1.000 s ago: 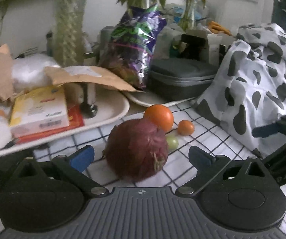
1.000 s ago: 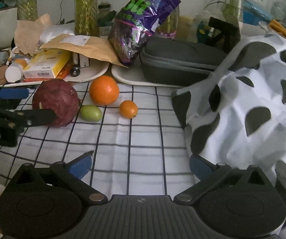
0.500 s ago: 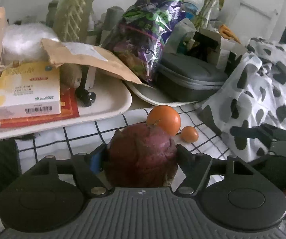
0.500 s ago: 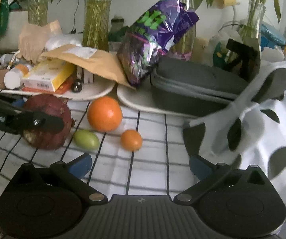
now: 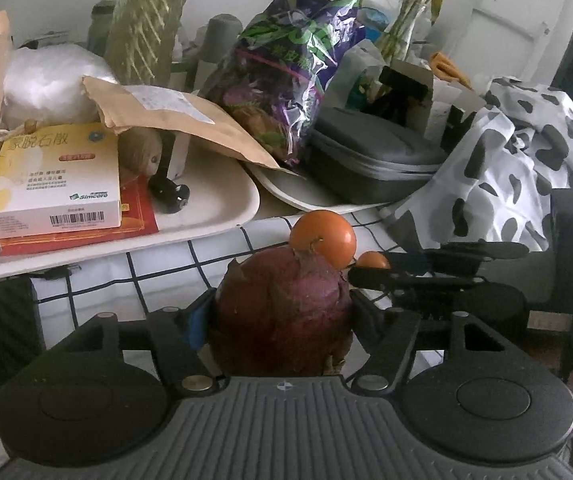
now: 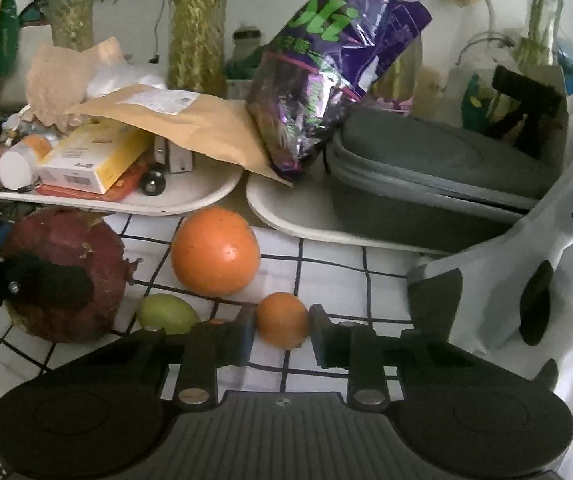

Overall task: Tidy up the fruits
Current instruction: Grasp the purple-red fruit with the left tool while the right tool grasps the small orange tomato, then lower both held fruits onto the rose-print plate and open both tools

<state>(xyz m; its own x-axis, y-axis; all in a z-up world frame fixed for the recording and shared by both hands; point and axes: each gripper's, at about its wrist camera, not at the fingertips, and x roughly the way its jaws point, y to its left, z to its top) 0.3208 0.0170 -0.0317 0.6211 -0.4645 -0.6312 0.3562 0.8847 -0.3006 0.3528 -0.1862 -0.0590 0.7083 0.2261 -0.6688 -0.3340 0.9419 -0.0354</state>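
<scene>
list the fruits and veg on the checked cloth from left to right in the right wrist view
red onion → green fruit → big orange → small orange, which sits between the fingers of the right claw.

The left matte-black plastic gripper [image 5: 282,312] has a ribbed grey base plate, two round black discs, silver pivot screws, and fingers [image 5: 196,326] lined with blue pads. The right matte-black gripper [image 6: 280,330] matches it; its pads look bluish, though dim.
</scene>
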